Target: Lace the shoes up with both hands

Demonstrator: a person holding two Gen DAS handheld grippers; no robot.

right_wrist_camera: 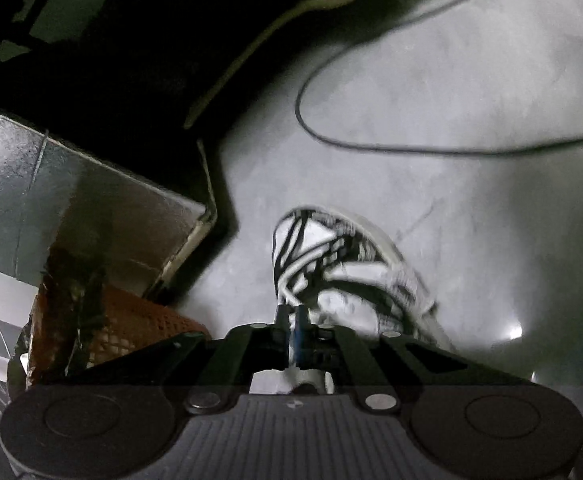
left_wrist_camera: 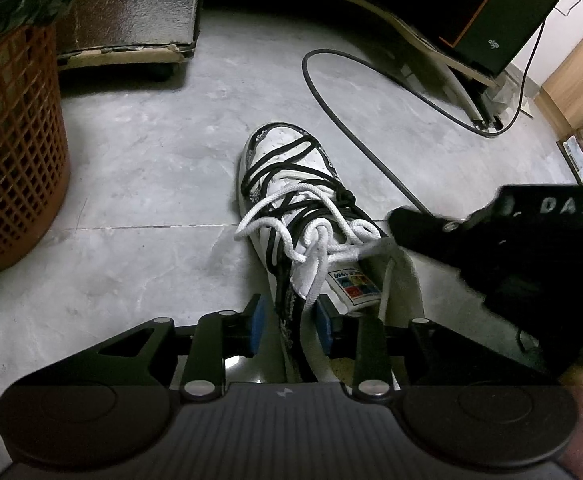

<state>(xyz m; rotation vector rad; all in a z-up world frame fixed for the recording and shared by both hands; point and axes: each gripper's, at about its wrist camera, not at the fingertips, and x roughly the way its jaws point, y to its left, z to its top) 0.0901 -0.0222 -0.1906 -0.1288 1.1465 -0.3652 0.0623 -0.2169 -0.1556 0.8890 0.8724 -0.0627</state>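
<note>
Two tongs work my shoe (left_wrist_camera: 291, 208) on the floor: left gripper (left_wrist_camera: 289, 322) stands parted around a loose white lace (left_wrist_camera: 317, 276), right gripper (right_wrist_camera: 293, 320) clamped onto another strand.

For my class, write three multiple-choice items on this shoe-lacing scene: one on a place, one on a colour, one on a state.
1. Where is the basket relative to the shoe in the left wrist view?
A left
B right
C on top of it

2. What colour are the laces tangled over the tongue?
A red
B white
C green

3. How do the right gripper's jaws stand?
A wide open
B shut
C missing

Answers:
1 A, it stands at the left edge.
2 B, white cord loops there.
3 B, the blue pads meet.
</note>
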